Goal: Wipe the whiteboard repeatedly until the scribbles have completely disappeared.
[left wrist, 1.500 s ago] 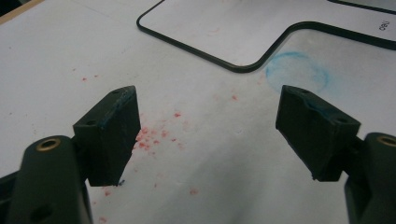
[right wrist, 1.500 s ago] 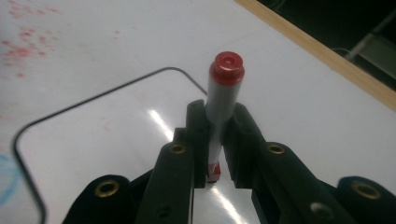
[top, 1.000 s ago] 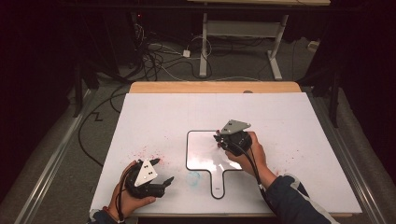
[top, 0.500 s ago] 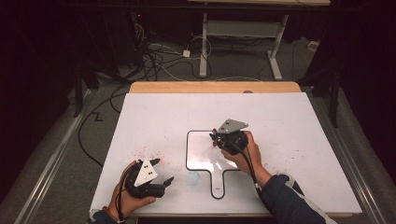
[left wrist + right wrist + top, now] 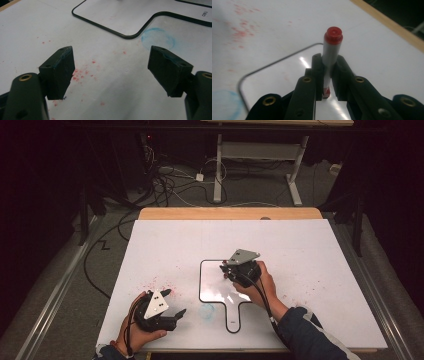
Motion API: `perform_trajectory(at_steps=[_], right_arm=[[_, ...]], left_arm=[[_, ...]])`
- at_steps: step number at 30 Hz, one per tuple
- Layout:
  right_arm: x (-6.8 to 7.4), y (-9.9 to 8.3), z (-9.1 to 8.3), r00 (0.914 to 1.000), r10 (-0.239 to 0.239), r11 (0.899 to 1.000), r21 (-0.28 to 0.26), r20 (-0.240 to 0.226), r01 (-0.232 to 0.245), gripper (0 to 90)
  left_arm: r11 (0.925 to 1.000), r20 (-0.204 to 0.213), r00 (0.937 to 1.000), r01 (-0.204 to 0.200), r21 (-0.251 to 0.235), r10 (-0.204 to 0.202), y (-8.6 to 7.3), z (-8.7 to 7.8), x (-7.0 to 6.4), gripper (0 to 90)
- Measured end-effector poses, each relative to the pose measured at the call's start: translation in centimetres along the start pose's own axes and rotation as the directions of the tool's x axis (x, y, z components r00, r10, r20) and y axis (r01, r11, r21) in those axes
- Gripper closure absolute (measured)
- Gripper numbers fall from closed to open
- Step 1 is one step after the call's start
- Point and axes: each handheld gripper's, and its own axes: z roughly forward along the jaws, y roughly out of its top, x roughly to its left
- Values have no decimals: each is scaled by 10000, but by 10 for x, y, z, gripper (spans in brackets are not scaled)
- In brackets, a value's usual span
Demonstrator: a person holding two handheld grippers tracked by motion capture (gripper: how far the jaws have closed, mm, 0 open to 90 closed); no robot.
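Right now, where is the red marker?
The red marker is clamped between the right gripper's jaws, held over the small whiteboard at mid-table, right of the open left gripper.

Right claw, clamped on the red marker, sits slightly further left and nearer the person over the small whiteboard than a second ago; forearm drawn back a touch.

The right gripper has its fingers clamped together (wrist tilted), while the left gripper rests with fingers spread wide.
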Motion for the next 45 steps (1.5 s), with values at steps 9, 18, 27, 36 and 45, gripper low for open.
perform_trajectory(at_steps=[9, 18, 27, 36, 45], right_arm=[[32, 11, 10, 9826, 412, 9969, -590, -1809, -527, 817], [31, 14, 15, 9946, 100, 9984, -545, -1031, -157, 817], [-21, -1, 8, 9944, 939, 9956, -1, 475, -940, 817], [-24, -3, 5, 9924, 1176, 9931, -14, 356, -1176, 817], [-27, -7, -2, 9918, 1225, 9922, 162, 371, -1232, 816]], left_arm=[[10000, 34, 10000, 17, 14, -17, -1, 0, 1, 207], [10000, 48, 10000, 87, -34, -87, -2, -1, 1, 207], [10000, 15, 10000, 66, 64, -66, -3, -2, 1, 207], [9999, 74, 10000, 61, 102, -62, -3, -1, 1, 207], [9999, 58, 9999, 91, 43, -92, -4, -3, 1, 207]])
